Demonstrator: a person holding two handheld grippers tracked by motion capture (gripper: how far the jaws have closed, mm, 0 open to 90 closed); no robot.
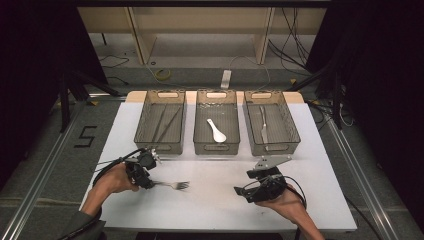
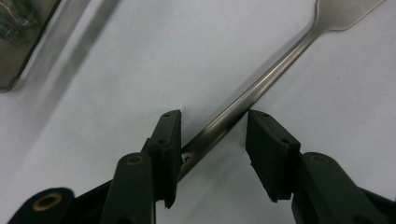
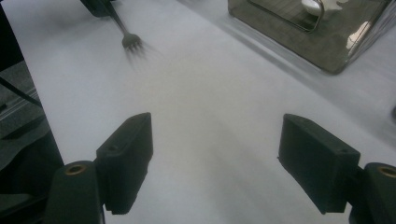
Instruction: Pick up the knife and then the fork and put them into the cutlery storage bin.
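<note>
A metal fork (image 1: 175, 185) lies on the white table (image 1: 210, 210) at the front left, tines pointing right. My left gripper (image 1: 149, 182) is down at its handle. In the left gripper view the handle (image 2: 261, 81) runs diagonally between the two black pads of my left gripper (image 2: 212, 140); it brushes the left pad, and there is a gap on the right side, so nothing is clamped. My right gripper (image 1: 241, 191) rests at the front right, pointing left, jaws wide apart and empty (image 3: 217, 154). The fork's tines (image 3: 132, 42) show far ahead of it.
Three mesh bins stand in a row at the back of the table: the left bin (image 1: 161, 142) holds chopsticks, the middle bin (image 1: 216, 146) a white spoon (image 1: 216, 131), the right bin (image 1: 272, 146) a piece of metal cutlery (image 1: 263, 127). The middle bin's corner (image 3: 327, 51) is near my right gripper.
</note>
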